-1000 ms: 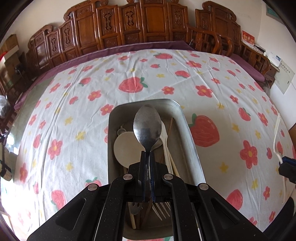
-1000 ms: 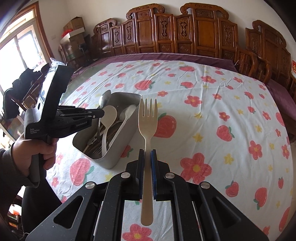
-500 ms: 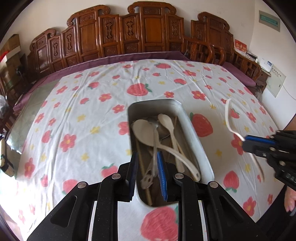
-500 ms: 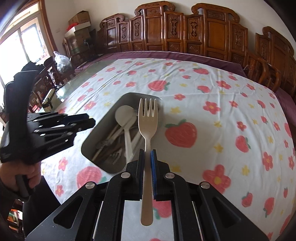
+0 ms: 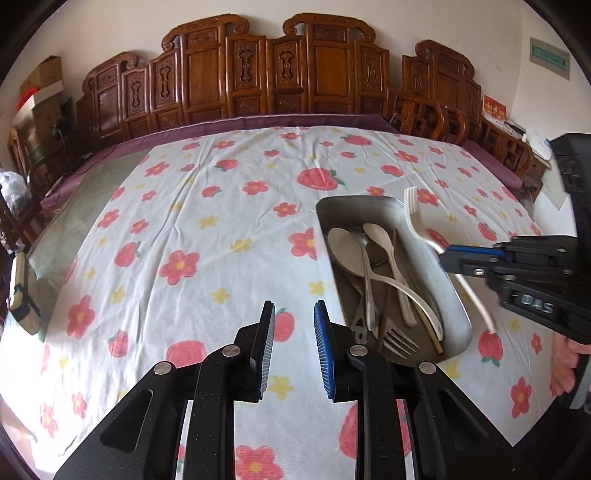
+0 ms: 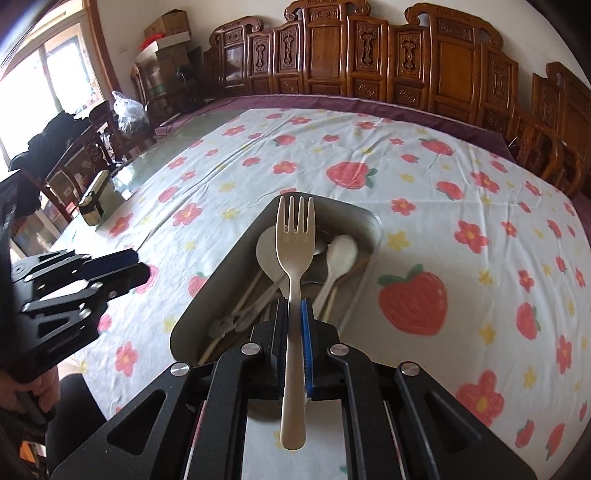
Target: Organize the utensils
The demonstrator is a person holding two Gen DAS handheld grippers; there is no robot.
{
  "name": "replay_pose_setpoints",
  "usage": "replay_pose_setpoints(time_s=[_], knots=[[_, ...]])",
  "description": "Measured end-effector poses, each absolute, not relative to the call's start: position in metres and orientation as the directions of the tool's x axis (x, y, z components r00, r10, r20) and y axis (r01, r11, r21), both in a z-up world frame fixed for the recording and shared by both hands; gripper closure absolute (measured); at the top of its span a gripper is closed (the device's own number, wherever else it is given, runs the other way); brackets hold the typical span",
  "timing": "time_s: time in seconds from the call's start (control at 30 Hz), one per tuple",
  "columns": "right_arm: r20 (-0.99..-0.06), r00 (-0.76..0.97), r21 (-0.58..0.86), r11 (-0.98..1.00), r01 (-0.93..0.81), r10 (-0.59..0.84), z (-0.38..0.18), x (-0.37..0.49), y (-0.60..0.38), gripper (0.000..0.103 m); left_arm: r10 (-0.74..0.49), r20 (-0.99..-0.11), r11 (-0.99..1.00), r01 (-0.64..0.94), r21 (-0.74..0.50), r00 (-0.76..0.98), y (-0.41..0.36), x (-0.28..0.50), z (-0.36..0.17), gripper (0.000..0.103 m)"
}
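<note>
right gripper [image 6: 293, 314] fingers pinch the beige fork [image 6: 294, 258] mid-handle, tines forward over the metal tray [image 6: 369, 218], poised for dropping in. left gripper [image 5: 294, 332] fingers are spread, holding nothing.

In the rectangular grey metal tray [image 5: 452, 299] lie two cream plastic spoons [image 5: 345, 251], one steel fork [image 5: 399, 341] and some brown chopsticks; above it, one cream plastic fork [image 6: 294, 236].

Row of carved wooden chairs [image 5: 321, 66] along white wall [image 5: 110, 26], flower-and-strawberry tablecloth [image 5: 207, 236] over table, bright window [image 6: 40, 85] at left, stacked cardboard boxes [image 6: 166, 40] in corner.
</note>
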State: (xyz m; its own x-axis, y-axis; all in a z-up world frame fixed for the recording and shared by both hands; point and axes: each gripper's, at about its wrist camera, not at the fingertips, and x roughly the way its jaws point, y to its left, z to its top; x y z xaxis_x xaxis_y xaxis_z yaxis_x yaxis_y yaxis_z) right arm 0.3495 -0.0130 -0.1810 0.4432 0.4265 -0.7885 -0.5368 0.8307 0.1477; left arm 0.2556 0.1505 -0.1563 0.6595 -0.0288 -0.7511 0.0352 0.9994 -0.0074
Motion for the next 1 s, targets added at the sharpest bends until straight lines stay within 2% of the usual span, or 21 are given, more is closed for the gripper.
replay_pose_setpoints(time_s=[0.27,0.6,0.63,0.7,0.93,1.0], knots=[[-0.815,0.44,0.106,0.843,-0.527,0.377,-0.2,0.371,0.016,0.095,-0.039,-0.736,0.999,0.016,-0.039,0.675,0.164,0.254,-0.153,0.083],[-0.813,0.447,0.136,0.868,-0.478,0.374,-0.212,0.387,0.02,0.094,-0.034,-0.725,0.999,0.001,-0.046,0.688,0.169,0.255,-0.149,0.083],[-0.815,0.445,0.134,0.869,-0.477,0.37,-0.213,0.387,0.019,0.091,-0.033,-0.724,0.999,0.0,-0.045,0.689,0.169,0.255,-0.148,0.083],[-0.804,0.458,0.139,0.869,-0.475,0.379,-0.211,0.385,0.016,0.055,-0.032,-0.723,0.999,0.001,-0.044,0.69,0.169,0.254,-0.148,0.083],[-0.768,0.501,0.134,0.865,-0.483,0.398,-0.195,0.369,0.0,0.053,-0.033,-0.723,0.999,0.004,-0.042,0.69,0.167,0.253,-0.146,0.082],[-0.759,0.519,0.119,0.867,-0.483,0.393,-0.19,0.362,-0.005,0.053,-0.027,-0.72,0.999,0.003,-0.034,0.694,0.165,0.253,-0.145,0.07]])
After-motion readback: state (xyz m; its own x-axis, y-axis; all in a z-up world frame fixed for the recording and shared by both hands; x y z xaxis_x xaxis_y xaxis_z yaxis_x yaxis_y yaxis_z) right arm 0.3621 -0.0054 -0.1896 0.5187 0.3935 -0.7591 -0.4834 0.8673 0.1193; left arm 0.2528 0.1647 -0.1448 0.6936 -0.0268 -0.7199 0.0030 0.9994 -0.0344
